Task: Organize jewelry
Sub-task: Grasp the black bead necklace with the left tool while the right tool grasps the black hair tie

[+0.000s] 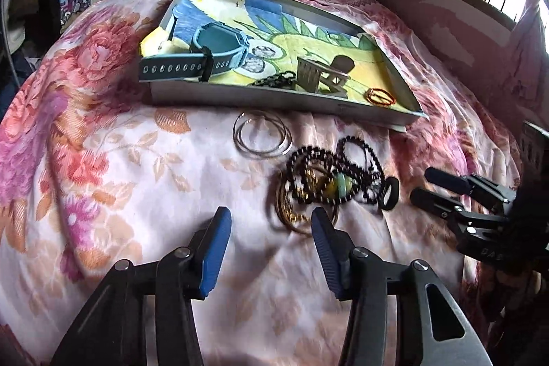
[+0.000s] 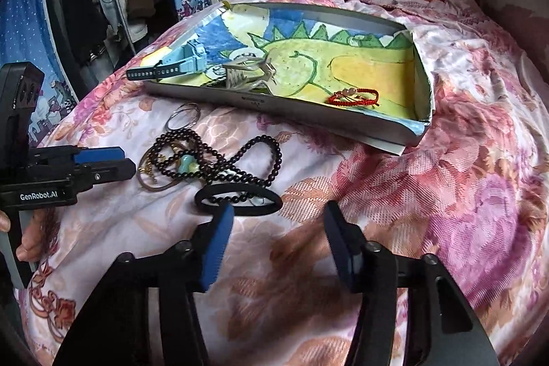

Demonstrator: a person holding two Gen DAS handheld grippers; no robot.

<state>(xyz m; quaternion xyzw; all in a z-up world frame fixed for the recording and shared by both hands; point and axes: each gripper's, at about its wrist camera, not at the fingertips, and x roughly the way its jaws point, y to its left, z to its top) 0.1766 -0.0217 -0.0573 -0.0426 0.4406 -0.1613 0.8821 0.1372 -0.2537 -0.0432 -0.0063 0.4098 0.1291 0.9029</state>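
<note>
A tangle of black bead necklace (image 1: pixel 360 160) (image 2: pixel 260 146) with a green bead lies on the floral bedsheet, over gold bangles (image 1: pixel 291 218) (image 2: pixel 154 184). A black oval ring (image 1: pixel 395 191) (image 2: pixel 240 186) rests at its edge, and silver hoops (image 1: pixel 262 138) (image 2: pixel 183 119) lie nearer the tray. My left gripper (image 1: pixel 271 222) (image 2: pixel 125 160) is open, its right finger just over the bangles. My right gripper (image 2: pixel 279 211) (image 1: pixel 423 184) is open too, its left pad touching or overlapping the black ring. Neither holds anything.
A shallow grey tray (image 1: pixel 274 100) (image 2: pixel 308 107) lined with a dinosaur drawing holds a blue watch (image 1: pixel 219 40) (image 2: pixel 178 57), a claw clip (image 1: pixel 322 74) (image 2: pixel 247 71), a black chain (image 1: pixel 274 79) and a red bracelet (image 1: pixel 381 96) (image 2: pixel 353 96). Striped cartoon pillow behind; hanging clothes far left.
</note>
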